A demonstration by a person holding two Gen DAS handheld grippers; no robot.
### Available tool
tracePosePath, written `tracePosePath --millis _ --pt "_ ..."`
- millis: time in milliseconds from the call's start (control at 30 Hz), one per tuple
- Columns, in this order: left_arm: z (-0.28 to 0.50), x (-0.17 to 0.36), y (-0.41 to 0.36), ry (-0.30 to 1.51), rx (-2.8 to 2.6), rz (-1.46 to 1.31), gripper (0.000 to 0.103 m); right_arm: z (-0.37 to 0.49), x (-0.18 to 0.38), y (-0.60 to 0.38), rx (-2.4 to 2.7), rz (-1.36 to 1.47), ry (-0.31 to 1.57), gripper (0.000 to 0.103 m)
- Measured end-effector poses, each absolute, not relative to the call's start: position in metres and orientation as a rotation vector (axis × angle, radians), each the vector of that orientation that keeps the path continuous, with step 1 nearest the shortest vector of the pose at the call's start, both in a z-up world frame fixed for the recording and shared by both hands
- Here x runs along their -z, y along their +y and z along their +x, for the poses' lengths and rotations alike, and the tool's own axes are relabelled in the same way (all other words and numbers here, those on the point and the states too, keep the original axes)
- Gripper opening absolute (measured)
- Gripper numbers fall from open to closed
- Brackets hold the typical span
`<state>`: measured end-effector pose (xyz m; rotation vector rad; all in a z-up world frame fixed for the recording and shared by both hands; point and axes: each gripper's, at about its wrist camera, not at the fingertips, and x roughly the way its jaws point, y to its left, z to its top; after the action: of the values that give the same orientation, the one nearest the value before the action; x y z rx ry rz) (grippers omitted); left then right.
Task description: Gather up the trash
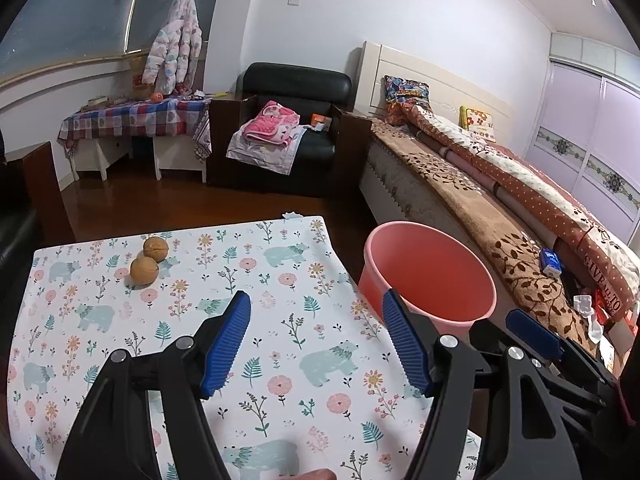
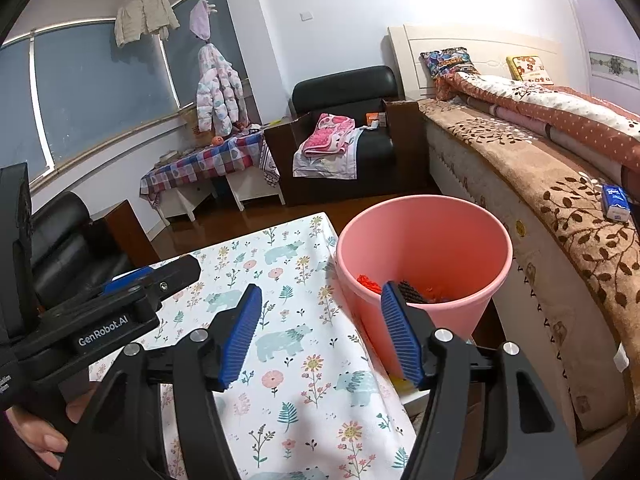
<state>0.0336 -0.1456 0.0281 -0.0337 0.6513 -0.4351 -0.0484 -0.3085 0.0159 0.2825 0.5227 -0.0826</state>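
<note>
Two brown walnuts (image 1: 149, 261) lie near the far left of the table with the floral bear cloth (image 1: 240, 280). A pink bin (image 1: 430, 276) stands beside the table's right edge; in the right wrist view the bin (image 2: 424, 248) holds red and dark scraps (image 2: 370, 283). My left gripper (image 1: 316, 306) is open and empty above the cloth, well short of the walnuts. My right gripper (image 2: 320, 300) is open and empty over the table's right edge, next to the bin. The left gripper's body (image 2: 120, 300) shows at left in the right wrist view.
A bed (image 1: 500, 200) with brown blanket runs along the right, close behind the bin, with a blue tissue pack (image 2: 616, 202) on it. A black armchair (image 1: 296, 120) with pink cloth and a checked side table (image 1: 136, 120) stand across the wooden floor.
</note>
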Motion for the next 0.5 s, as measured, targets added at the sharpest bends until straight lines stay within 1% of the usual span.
tracePosePath --millis 500 --pt "0.03 -0.024 -0.138 0.658 0.425 -0.033 0.065 -0.053 -0.028 -0.301 0.082 0.25 0.496 0.063"
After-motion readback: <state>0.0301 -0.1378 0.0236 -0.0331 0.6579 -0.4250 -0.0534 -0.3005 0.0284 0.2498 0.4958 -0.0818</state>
